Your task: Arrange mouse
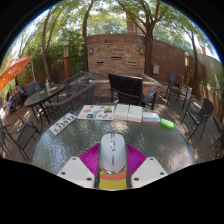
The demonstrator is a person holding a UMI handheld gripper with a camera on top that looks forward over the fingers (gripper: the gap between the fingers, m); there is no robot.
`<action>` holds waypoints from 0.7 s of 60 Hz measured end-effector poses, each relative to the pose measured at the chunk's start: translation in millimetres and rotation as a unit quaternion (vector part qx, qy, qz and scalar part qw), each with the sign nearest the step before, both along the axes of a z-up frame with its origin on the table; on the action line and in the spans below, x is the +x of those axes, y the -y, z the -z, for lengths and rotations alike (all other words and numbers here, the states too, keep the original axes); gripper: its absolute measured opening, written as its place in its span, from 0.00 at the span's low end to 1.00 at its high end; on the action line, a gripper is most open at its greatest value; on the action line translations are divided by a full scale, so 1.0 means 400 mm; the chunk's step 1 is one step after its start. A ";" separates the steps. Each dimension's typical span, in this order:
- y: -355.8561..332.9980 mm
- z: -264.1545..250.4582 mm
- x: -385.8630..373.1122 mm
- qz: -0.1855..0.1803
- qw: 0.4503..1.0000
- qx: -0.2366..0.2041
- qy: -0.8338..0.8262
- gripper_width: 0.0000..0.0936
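A white and grey computer mouse sits between my two fingers, its nose pointing away from me. My gripper is shut on the mouse, with the magenta pads pressing on both of its sides. It is held just above the near part of a round glass table. The mouse's rear end is hidden low between the fingers.
Beyond the fingers the table holds a white remote-like item, flat papers or books, a white box, a small green object and an open black laptop. Metal chairs ring the table. A brick wall and trees stand behind.
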State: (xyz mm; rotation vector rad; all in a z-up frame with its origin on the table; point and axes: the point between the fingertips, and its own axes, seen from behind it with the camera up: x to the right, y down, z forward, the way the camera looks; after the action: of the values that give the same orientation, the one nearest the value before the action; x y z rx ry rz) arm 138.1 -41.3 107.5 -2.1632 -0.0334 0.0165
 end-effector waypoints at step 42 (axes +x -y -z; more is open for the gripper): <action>0.156 -0.018 -0.015 0.011 0.999 -0.045 0.026 0.92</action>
State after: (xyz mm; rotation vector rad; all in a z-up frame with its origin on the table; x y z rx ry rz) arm 132.1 -103.6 114.9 -2.2542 -0.0393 -0.0530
